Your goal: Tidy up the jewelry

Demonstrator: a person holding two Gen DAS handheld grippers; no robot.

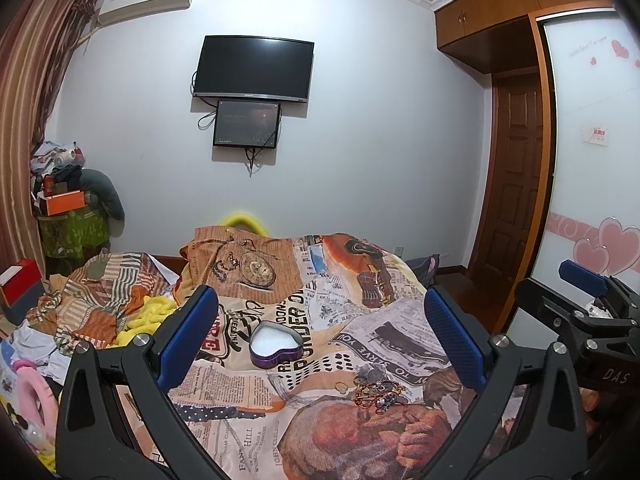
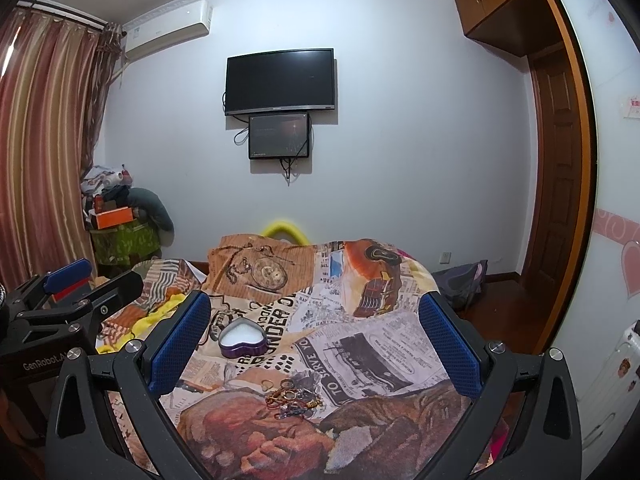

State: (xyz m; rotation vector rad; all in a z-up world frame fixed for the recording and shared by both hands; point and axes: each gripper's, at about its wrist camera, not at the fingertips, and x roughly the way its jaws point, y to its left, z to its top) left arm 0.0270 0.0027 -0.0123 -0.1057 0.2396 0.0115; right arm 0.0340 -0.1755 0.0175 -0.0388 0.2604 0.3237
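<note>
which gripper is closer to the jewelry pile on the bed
Right, though only slightly. The jewelry pile lies centred between the right gripper's open fingers; for the left gripper it sits off toward its right finger.

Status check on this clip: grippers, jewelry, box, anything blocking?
Both hand-held grippers open, empty. Jewelry pile loose on bedspread, near the open heart box. Nothing blocking.

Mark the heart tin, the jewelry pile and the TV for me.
heart tin (image 1: 275,339): left wrist view, on its white lining.
jewelry pile (image 2: 291,397): right wrist view, on the tangle's middle.
TV (image 2: 279,81): right wrist view, on the middle of the dark screen.
</note>
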